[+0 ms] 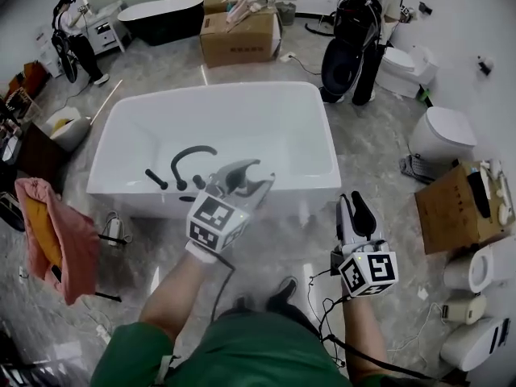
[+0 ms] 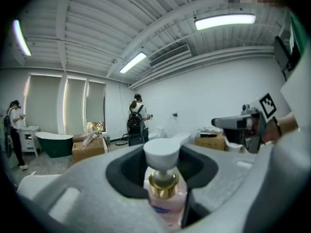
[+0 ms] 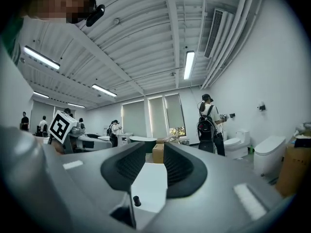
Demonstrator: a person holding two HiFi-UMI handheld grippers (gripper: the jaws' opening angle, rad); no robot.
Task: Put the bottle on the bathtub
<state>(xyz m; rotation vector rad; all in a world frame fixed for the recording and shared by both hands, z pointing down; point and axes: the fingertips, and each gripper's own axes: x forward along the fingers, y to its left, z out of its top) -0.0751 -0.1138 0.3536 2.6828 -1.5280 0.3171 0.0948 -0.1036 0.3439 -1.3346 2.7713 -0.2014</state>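
Left gripper (image 1: pixel 240 176), frame centre: jaws pinching 1 pink pump bottle (image 2: pixel 165 198), white head, gold collar. Right gripper (image 1: pixel 355 204), lower right: jaws spread. White rectangular bathtub (image 1: pixel 218 95) above.

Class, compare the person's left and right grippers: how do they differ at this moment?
The left gripper is shut on a pink pump bottle; the right gripper stands open, nothing between its jaws. In the head view the left shows against the bathtub's near rim, the right against the floor. Both carry a marker cube.
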